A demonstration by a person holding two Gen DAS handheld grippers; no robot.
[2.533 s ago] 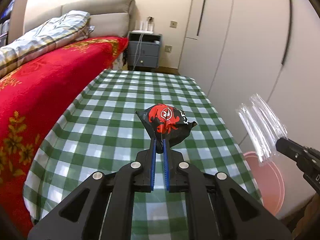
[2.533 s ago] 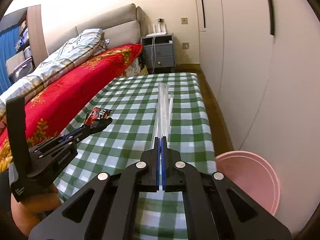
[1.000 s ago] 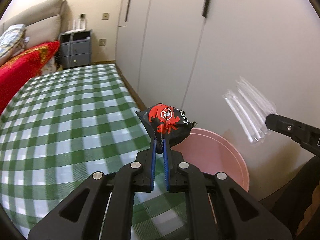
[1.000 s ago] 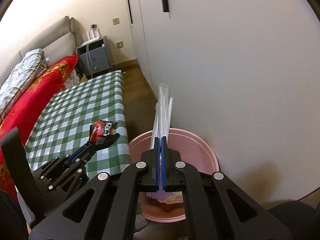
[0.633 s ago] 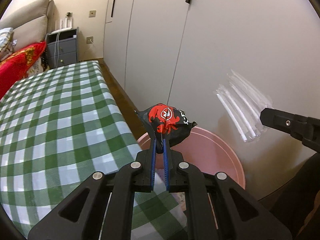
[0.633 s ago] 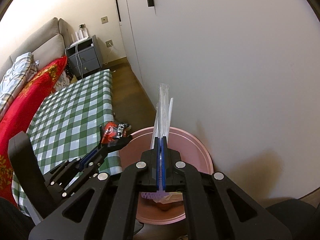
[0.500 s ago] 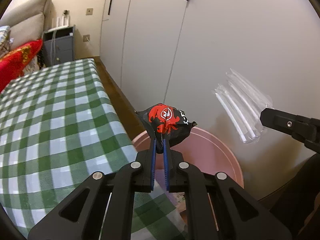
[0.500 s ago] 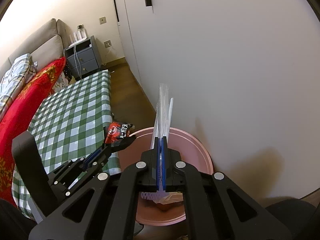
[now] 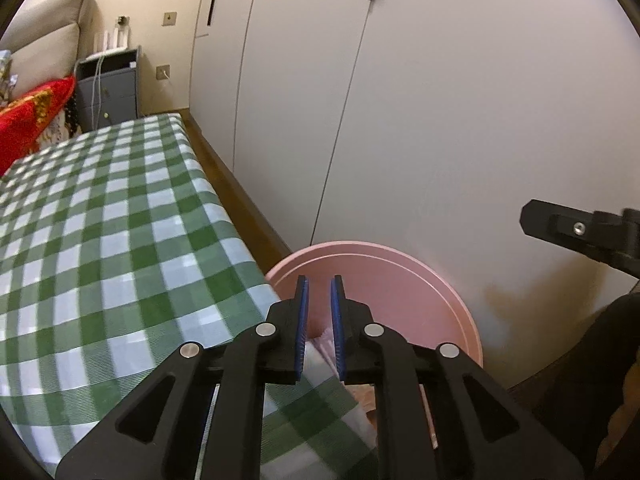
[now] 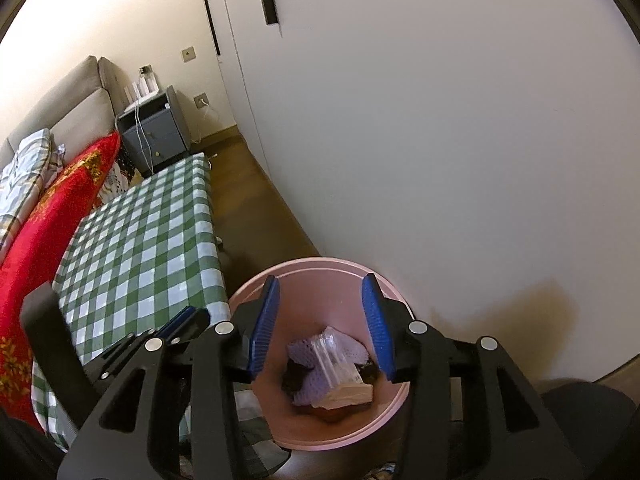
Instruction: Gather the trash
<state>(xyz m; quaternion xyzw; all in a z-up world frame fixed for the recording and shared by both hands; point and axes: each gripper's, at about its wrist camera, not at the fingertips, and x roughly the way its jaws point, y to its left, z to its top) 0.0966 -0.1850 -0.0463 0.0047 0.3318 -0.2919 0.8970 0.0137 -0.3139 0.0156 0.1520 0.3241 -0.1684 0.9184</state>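
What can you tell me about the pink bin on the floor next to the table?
The pink bin is a round, smooth, plastic-looking tub with a rolled rim, standing upright on the floor between the checked table and the white wardrobe. It has no lid. Inside lie a clear plastic wrapper on lilac foam netting, plus darker scraps that are hard to identify. Both open grippers hover above it; nothing grips it.

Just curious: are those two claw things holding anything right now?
No. Both the left gripper and right gripper are open and empty above the pink bin.

Smooth pink plastic bin (image 10: 304,442) — checked cloth (image 9: 120,216)
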